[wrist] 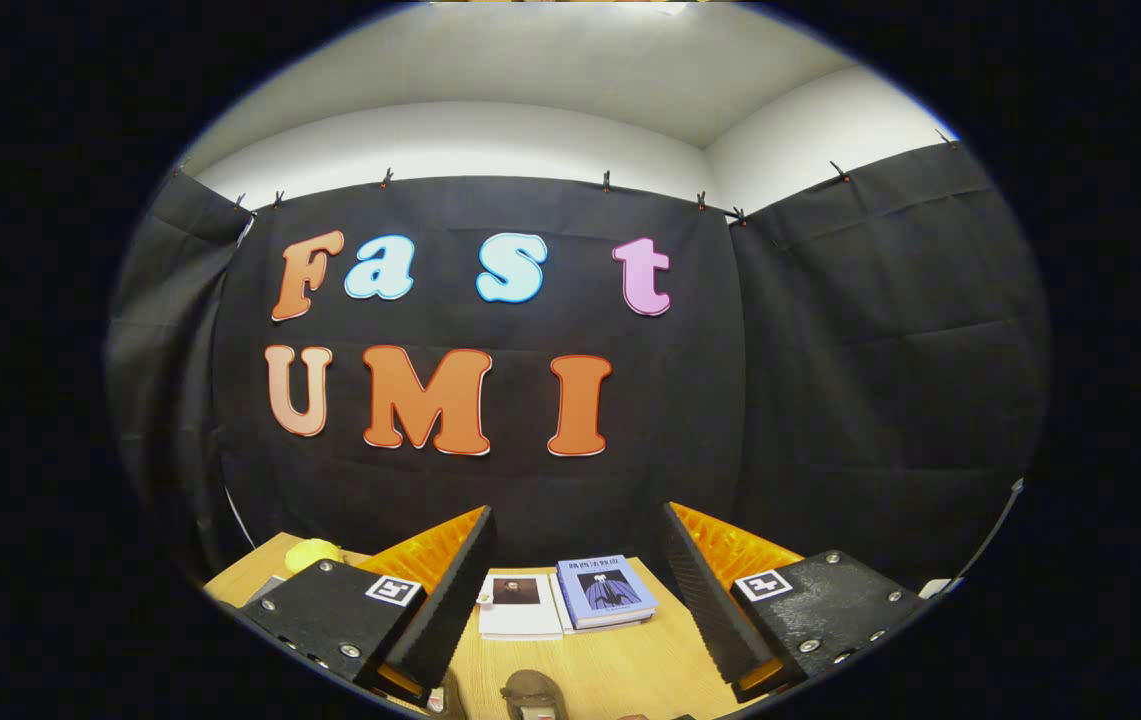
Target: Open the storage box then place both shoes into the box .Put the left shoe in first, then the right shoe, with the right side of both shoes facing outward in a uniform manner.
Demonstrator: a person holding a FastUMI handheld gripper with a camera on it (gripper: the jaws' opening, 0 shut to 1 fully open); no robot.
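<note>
My gripper (578,560) stands open, its two fingers spread wide above a wooden table (620,670) with nothing between them. Low between the fingers, close to me, the rounded brown tip of a shoe (533,692) pokes into view; most of it is hidden. A sliver of a second brownish thing (450,697) shows beside the left finger, too little to identify.
Two books lie on the table beyond the fingers: a white one (518,605) and a blue one (610,592). A yellow object (312,553) sits at the table's far left, behind the left finger. Black cloth walls close off the back and right.
</note>
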